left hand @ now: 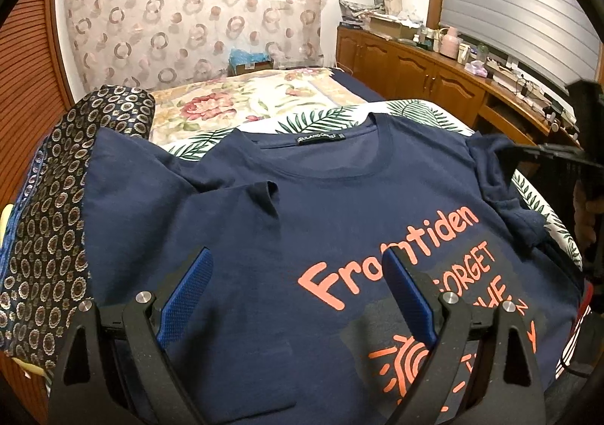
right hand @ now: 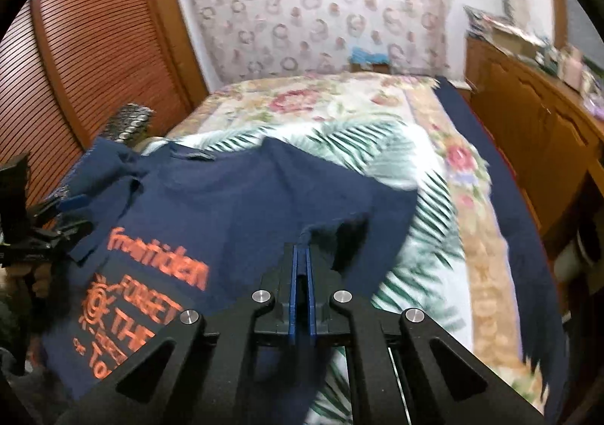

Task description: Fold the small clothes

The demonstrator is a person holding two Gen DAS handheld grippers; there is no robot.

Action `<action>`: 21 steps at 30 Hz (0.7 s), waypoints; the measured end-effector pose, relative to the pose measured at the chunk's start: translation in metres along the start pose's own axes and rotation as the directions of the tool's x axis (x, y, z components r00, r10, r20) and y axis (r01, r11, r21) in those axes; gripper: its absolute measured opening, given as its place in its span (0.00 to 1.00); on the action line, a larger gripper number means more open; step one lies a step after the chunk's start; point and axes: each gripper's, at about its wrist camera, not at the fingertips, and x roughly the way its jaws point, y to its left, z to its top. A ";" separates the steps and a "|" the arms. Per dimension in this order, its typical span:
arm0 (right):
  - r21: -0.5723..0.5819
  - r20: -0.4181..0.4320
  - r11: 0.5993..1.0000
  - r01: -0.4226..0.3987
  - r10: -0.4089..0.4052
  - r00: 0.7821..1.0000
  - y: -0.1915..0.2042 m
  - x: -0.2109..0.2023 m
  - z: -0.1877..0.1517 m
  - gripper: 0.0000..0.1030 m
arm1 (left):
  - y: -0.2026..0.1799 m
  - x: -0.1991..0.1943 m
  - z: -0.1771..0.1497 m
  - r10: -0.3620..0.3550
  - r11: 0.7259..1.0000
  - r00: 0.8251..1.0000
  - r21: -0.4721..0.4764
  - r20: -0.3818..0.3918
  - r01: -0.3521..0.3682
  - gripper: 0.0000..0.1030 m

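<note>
On the bed point(right hand: 377, 111), the right gripper point(right hand: 301, 255) pinched the blurred navy T-shirt point(left hand: 264, 236); the left gripper point(left hand: 298, 262) stood spread, its base cut off.

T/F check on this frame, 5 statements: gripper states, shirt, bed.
1. The left gripper is open above the T-shirt. True.
2. The right gripper is open and holds nothing. False: it is shut on the shirt's sleeve.
3. The T-shirt is red with white print. False: navy with orange print.
4. The shirt lies print side up, collar label showing. True.
5. The shirt lies on a bare wooden floor. False: it lies on a leaf-print sheet on the bed.
</note>
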 end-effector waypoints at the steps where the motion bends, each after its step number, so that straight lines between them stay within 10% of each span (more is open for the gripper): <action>1: -0.016 0.005 1.000 -0.025 0.025 1.000 0.004 0.001 0.006 0.04 | 0.002 0.000 -0.001 0.000 1.000 1.000 -0.001 -0.003 0.000 0.89; 9: -0.151 -0.034 0.982 -0.114 0.110 0.993 0.051 0.046 0.044 0.04 | 0.015 -0.007 -0.007 0.020 0.999 1.000 -0.027 -0.008 -0.020 0.89; 15: -0.143 0.003 0.987 -0.077 0.078 0.997 0.052 0.045 0.057 0.27 | 0.022 -0.013 -0.009 0.039 0.999 0.999 -0.029 -0.006 -0.039 0.89; 21: -0.124 0.002 0.992 -0.005 0.005 1.000 0.043 0.030 0.033 0.28 | 0.022 -0.012 -0.011 0.029 0.999 1.000 -0.035 -0.001 -0.029 0.89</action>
